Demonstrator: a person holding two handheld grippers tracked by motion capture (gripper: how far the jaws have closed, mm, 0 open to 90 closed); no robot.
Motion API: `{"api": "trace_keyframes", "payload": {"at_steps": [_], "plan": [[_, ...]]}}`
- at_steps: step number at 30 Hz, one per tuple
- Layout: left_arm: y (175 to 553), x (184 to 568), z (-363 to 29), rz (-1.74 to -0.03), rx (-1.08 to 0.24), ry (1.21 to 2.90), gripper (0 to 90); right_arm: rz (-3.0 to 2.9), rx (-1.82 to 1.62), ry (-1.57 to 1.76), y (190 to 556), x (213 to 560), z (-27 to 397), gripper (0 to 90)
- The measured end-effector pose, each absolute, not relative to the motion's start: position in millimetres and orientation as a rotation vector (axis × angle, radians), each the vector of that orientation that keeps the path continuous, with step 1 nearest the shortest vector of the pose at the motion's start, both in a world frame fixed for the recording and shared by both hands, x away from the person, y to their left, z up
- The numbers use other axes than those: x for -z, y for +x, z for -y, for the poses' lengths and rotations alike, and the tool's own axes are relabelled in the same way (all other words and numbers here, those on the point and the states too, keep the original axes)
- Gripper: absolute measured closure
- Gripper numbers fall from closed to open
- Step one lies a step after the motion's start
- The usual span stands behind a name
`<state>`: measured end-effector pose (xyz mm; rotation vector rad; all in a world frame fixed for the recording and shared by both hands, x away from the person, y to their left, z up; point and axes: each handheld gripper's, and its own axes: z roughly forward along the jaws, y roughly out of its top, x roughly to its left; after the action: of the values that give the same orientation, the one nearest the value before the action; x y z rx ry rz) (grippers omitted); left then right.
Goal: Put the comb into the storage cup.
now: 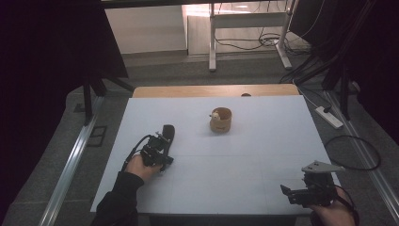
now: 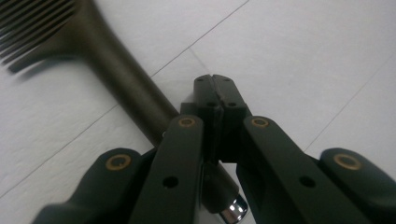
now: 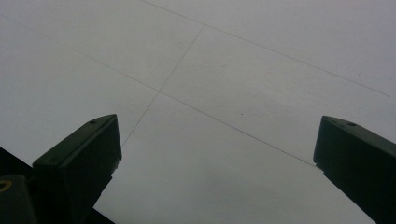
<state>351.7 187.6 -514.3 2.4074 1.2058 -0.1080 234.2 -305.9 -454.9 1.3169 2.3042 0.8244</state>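
On the table's left side: your left gripper lay low over the dark comb on the white table.
Left jaws: you had them pressed together at the tips; the left gripper view showed the comb's handle running under the gripper body, beside the tips rather than between them — no grip on it.
Comb: flat on the table, teeth pointing away from you.
Right gripper: you held it near the table's front right corner — jaws wide apart, nothing between them.
Wooden cup: upright near the table's middle, well apart from both grippers.
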Motion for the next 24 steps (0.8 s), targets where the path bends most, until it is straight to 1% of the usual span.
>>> {"api": "trace_keyframes", "payload": {"at_steps": [14,20,24], "plan": [[354,515,-205,-1.292,0.075,2.366,88.1,-2.308,-0.820,1.316,234,455,305,1.6],[352,510,-202,-1.255,0.050,2.361,88.1,-2.309,-0.819,1.316,234,455,305,1.8],[349,505,-201,-1.238,0.001,2.347,83.6,-2.309,-0.819,1.317,234,455,305,1.8]]}}
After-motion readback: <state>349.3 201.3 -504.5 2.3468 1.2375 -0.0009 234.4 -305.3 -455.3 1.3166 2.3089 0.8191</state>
